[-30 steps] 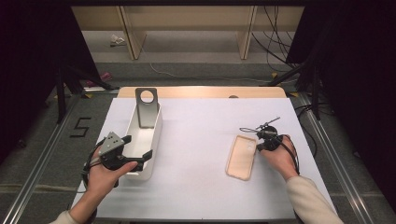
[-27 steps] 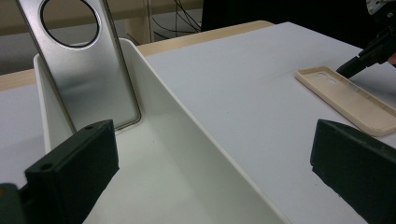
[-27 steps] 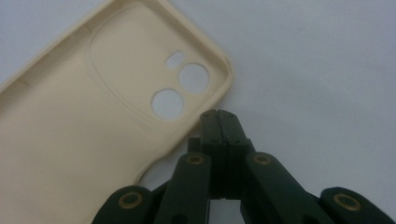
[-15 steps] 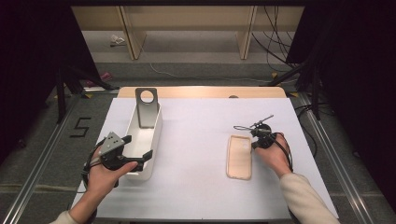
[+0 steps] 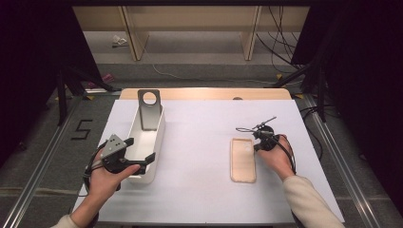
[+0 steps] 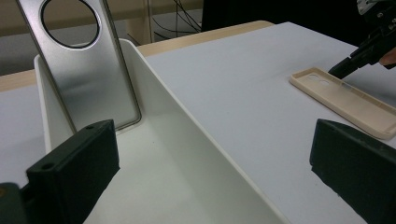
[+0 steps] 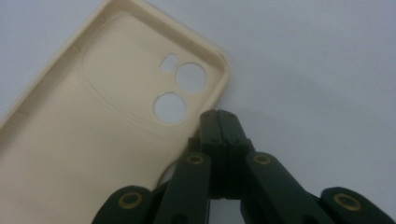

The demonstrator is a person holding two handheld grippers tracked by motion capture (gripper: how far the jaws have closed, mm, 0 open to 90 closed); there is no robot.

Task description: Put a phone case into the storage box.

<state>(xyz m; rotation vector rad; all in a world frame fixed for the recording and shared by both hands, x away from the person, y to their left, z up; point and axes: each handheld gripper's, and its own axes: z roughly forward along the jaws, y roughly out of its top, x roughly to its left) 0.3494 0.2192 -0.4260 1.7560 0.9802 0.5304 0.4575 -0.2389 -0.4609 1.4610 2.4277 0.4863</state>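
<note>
The beige phone case lies flat, open side up, toward the right edge of the worktop. The right gripper, jaws pressed together, is set at its camera-hole rim; the jaws should be parted before the wall is pinched. The left gripper, jaws apart, is held over the white bin

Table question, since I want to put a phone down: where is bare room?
The widest free patch lies between the white bin and the phone case. The table's near strip is bare too. It is crowded by the left gripper at the bin, and where the right gripper meets the case.
</note>
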